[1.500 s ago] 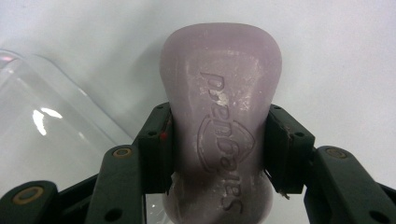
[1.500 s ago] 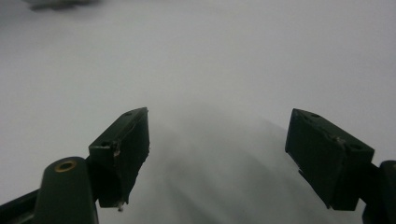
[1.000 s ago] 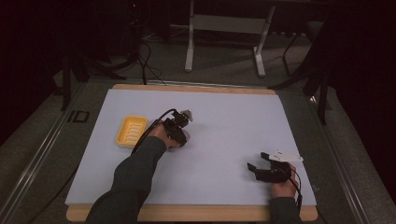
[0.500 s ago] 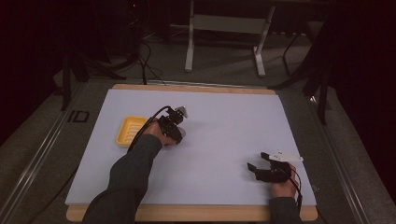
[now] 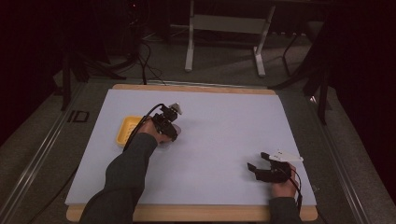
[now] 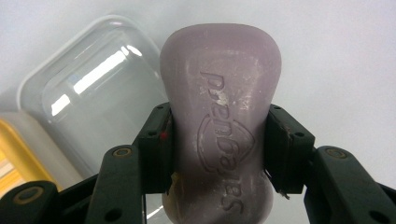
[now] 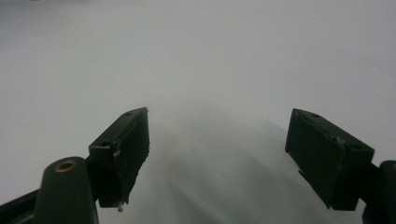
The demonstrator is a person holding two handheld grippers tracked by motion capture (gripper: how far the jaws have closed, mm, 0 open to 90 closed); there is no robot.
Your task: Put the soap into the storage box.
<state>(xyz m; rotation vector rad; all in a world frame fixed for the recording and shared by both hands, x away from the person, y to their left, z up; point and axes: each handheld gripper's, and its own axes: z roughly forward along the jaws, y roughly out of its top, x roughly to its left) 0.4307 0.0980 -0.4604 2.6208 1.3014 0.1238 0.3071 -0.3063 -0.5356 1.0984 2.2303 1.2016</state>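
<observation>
Lilac soap bar point(image 6: 219, 121), embossed with lettering, sits clamped at its narrow waist between the pads of the left hand-held gripper point(image 6: 219, 149); we read this in the left gripper view, which also records a clear plastic lid point(image 6: 93, 98) at upper left and a yellow tray point(image 6: 11, 154) at the left edge. From the high view we note the left hand-held gripper left of centre beside the tray, the right hand-held gripper point(image 5: 261, 163) at lower right on the surface point(image 5: 224, 126). Its own view shows the jaws apart, nothing between.

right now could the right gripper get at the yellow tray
Probably not without a long move: the right gripper is open and free, but the yellow tray lies across the table, beyond the left gripper holding the soap bar.
</observation>
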